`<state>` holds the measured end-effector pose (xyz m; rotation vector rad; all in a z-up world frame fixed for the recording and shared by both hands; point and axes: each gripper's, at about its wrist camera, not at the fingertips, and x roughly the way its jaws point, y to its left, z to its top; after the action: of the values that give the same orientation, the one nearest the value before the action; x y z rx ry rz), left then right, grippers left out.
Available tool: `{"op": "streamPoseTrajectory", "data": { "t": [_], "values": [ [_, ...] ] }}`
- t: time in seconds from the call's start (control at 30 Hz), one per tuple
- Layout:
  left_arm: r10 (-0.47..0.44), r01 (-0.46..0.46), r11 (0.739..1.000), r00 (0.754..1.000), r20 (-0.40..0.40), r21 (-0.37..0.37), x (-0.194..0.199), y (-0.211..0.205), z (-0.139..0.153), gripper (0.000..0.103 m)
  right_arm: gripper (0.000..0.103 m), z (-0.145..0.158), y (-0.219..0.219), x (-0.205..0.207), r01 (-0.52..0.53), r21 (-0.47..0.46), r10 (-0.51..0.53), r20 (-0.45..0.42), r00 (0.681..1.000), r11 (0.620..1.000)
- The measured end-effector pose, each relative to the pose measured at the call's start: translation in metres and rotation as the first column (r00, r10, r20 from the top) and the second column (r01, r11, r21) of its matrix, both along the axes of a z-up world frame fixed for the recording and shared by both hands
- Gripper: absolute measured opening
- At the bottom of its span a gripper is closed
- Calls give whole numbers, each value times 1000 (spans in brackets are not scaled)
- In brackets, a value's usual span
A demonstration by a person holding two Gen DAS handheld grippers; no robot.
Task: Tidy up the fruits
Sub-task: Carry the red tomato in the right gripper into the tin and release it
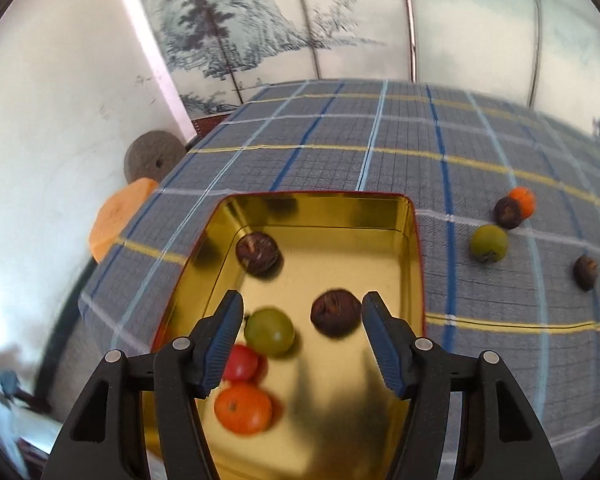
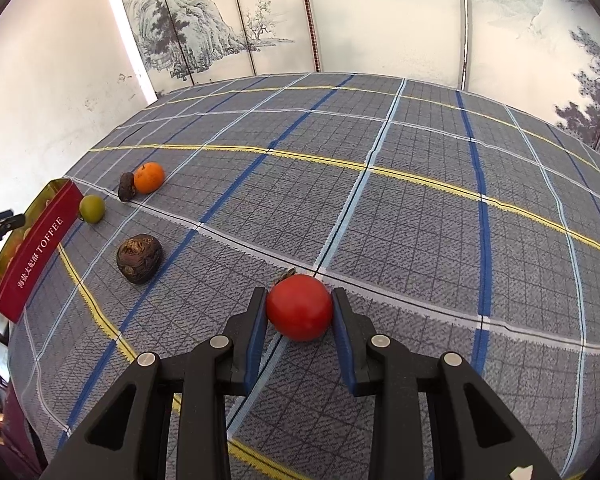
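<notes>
My right gripper (image 2: 300,304) is clamped on the red tomato (image 2: 299,307) at the tablecloth (image 2: 420,200), and the toffee tin (image 2: 36,252) it belongs in lies well off to its left. My left gripper (image 1: 302,312) hangs spread and empty over that tin's gold interior (image 1: 340,248). Only the left wrist view shows the fruit already inside; the right one sees just the red outer wall.

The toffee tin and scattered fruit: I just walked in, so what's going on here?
A person with two handheld grippers is gathering fruit into the gold toffee tin. The left gripper is open above the tin, which holds five pieces. The right gripper is shut on a red tomato at the plaid tablecloth. Four pieces lie loose beside the tin.
</notes>
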<state>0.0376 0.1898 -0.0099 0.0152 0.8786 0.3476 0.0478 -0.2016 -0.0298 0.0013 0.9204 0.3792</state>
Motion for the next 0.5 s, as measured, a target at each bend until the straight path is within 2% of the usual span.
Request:
{"op": "streamPoseTrajectory", "data": {
  "t": [0.1,0.27,0.4,0.5],
  "values": [
    [11,-9,999,999,46,-39,-27,0,7,63,29,8,-1,-6,3,11,-3,10,1000,1000],
    [3,0,999,998,68,-45,-68,-7,8,63,29,28,18,-20,-39,40,38,37,999,998],
    [2,-1,1000,997,75,-7,-90,-7,10,63,29,50,62,-34,-147,79,142,69,987,986],
    [23,-24,1000,997,73,5,-103,0,11,63,29,71,108,-46,-272,140,259,104,960,952]
  ]
}}
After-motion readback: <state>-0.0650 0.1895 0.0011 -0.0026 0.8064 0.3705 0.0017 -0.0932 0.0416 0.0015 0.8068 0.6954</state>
